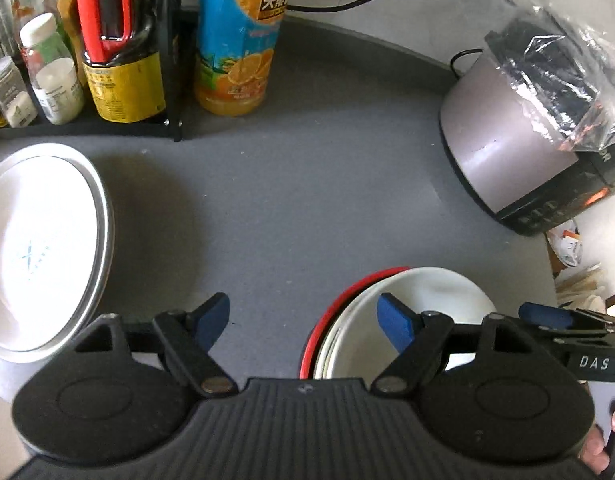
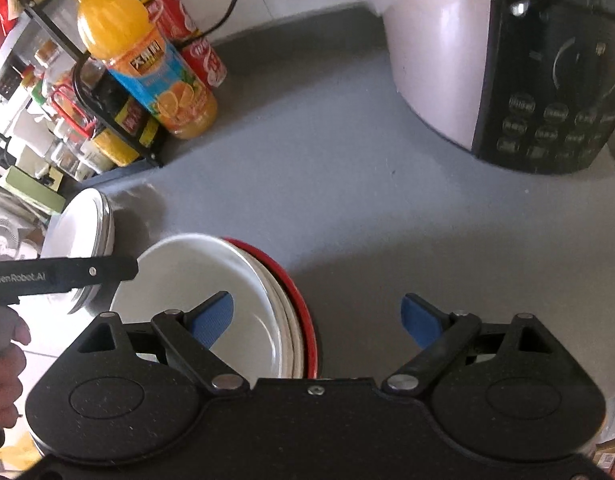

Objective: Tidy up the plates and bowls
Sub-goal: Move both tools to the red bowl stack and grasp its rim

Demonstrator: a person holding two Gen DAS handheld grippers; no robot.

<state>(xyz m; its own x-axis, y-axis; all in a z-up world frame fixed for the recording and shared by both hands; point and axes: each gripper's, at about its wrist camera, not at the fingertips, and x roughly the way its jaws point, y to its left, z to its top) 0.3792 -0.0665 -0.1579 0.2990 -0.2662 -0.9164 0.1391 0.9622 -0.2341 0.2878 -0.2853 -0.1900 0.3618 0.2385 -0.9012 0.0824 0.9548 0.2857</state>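
A stack of white bowls [image 1: 423, 300] nested in a red bowl [image 1: 327, 320] sits on the grey counter; it also shows in the right wrist view [image 2: 203, 280], with the red rim [image 2: 299, 300] outside. A white plate on a metal plate [image 1: 39, 248] lies at the left, also in the right wrist view [image 2: 79, 232]. My left gripper [image 1: 303, 320] is open and empty, its right fingertip [image 1: 395, 322] over the bowl stack. My right gripper [image 2: 317, 320] is open and empty, straddling the stack's right rim, its left fingertip [image 2: 213, 318] over the top bowl.
An orange juice bottle [image 1: 239, 40] and a black rack of condiment bottles [image 1: 107, 60] stand at the back left. A rice cooker [image 1: 527, 140] with a plastic bag on top stands at the right. Red cans [image 2: 195, 52] stand behind the juice bottle.
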